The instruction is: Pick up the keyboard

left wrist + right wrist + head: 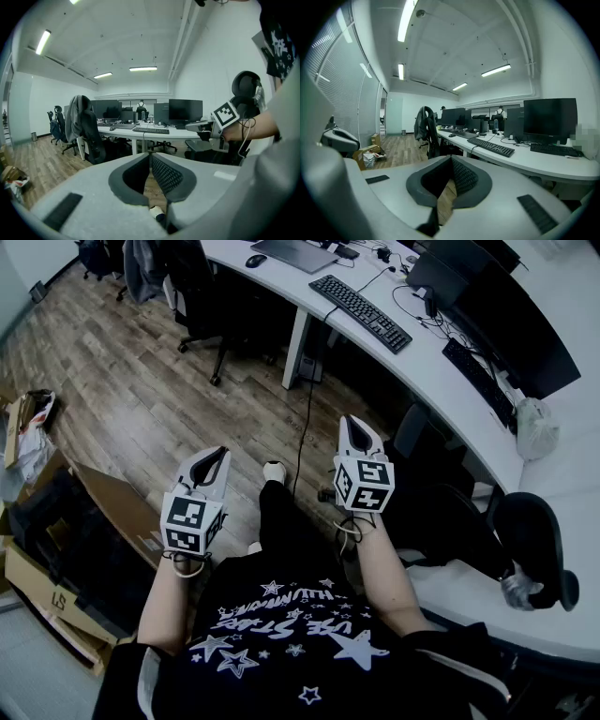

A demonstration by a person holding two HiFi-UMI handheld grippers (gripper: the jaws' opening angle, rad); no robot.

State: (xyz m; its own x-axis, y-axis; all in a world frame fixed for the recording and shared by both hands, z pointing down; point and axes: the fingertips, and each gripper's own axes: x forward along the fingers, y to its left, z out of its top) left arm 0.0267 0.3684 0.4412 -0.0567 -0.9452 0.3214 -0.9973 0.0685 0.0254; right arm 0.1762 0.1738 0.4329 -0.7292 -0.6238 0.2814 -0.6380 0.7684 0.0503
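Note:
A black keyboard (360, 311) lies on the long white desk (441, 381), far ahead of both hands; it also shows as a dark strip in the right gripper view (491, 146) and small in the left gripper view (150, 130). My left gripper (214, 461) and right gripper (360, 430) hang in the air over the wood floor, well short of the desk. Both are shut with nothing between the jaws. A second keyboard (478, 379) lies further right in front of a monitor (511, 320).
A black office chair (450, 512) stands close on my right, another with a jacket (202, 292) at the desk's far end. Cardboard boxes (66, 549) lie on the floor at my left. A mouse (255, 260) and cables sit on the desk.

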